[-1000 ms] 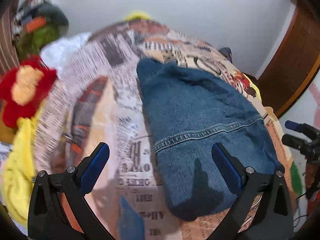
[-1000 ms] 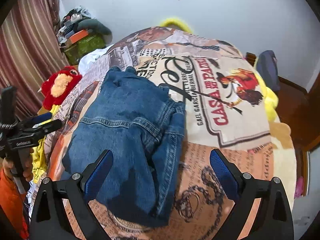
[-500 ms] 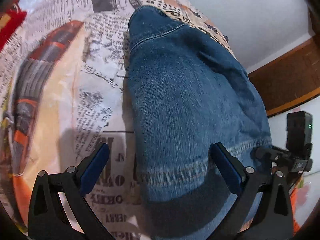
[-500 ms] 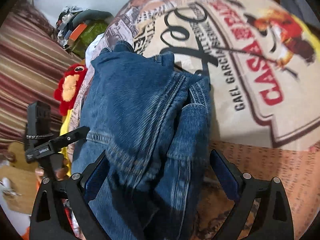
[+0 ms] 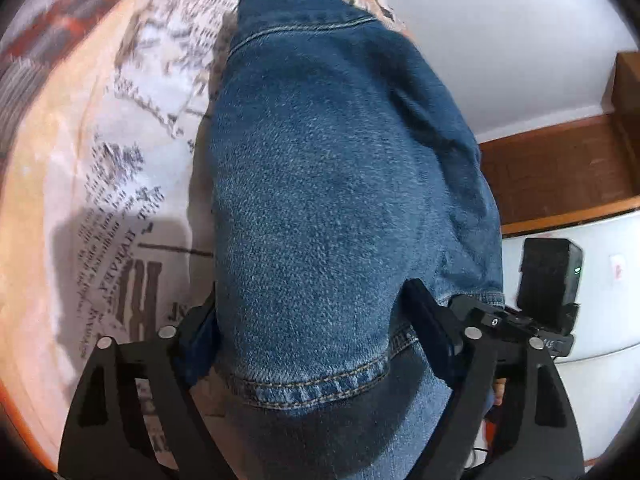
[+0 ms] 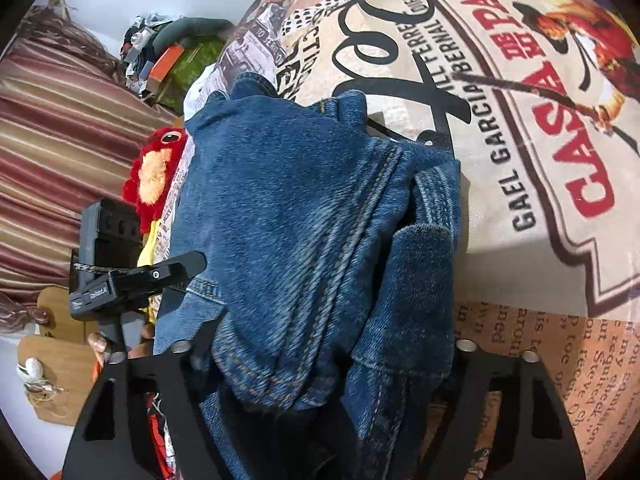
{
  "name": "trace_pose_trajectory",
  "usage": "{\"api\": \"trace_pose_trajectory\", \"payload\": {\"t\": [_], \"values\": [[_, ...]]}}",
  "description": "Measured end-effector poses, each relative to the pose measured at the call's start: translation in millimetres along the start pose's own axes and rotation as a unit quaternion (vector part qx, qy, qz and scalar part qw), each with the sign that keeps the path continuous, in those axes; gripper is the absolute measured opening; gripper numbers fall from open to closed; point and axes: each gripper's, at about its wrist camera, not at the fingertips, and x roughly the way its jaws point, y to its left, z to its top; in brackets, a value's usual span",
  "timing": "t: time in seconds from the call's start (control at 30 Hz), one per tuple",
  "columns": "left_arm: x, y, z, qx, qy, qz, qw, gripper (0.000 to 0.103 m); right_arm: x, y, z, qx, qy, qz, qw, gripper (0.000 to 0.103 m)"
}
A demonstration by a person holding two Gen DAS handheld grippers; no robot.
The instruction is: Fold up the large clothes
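A folded blue denim garment (image 5: pixel 328 160) lies on a printed bedspread (image 5: pixel 132 160). My left gripper (image 5: pixel 312 328) is at its near hemmed edge. The jaws are closing, the cloth bulges up between them and both pads press into it. In the right wrist view the same denim garment (image 6: pixel 288 184) shows its seams and a folded sleeve. My right gripper (image 6: pixel 324 356) is also closing on the near edge. Its fingertips are buried in the bunched cloth. Each gripper shows in the other's view, at the side of the garment.
The bedspread (image 6: pixel 520 160) with large lettering stretches to the right of the garment. A red plush toy (image 6: pixel 154 168), a striped curtain (image 6: pixel 52 140) and a pile of things (image 6: pixel 176 56) are on the left. Brown wooden furniture (image 5: pixel 560 172) stands beyond the bed.
Both grippers came down and forward onto the near edge of the denim. Their jaws narrowed from wide open, and the cloth now bunches up between the fingers.
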Motion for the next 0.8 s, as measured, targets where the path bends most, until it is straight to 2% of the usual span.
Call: {"api": "trace_pose_trajectory", "payload": {"t": [0.07,0.1,0.2,0.27,0.47,0.67,0.8], "values": [[-5,-13,-6,0.03,-0.009,0.021,0.9993,0.068,-7,4,-4,-0.016,-0.004,-0.009,1.0,0.06],[-9,-19,-9,0.043,-0.014,0.026,0.9986,0.066,-11,7,-6,-0.021,-0.008,-0.011,1.0,0.055],[-26,-34,-18,0.068,-0.032,0.028,0.9968,0.056,-25,17,-11,-0.026,-0.021,-0.005,0.999,0.049],[-42,-46,-27,0.087,-0.047,0.03,0.9947,0.051,-36,30,-15,-0.036,-0.031,-0.009,0.999,0.048],[-111,-68,-48,0.141,-0.103,0.058,0.9829,0.049,-61,79,-21,-0.058,-0.058,-0.002,0.997,0.047],[-190,-63,-64,0.147,-0.158,0.065,0.9743,0.048,-72,145,-29,-0.093,-0.079,0.022,0.992,0.047],[-223,-55,-67,0.141,-0.181,0.084,0.9697,0.048,-65,183,-32,-0.114,-0.082,0.033,0.989,0.047]]}}
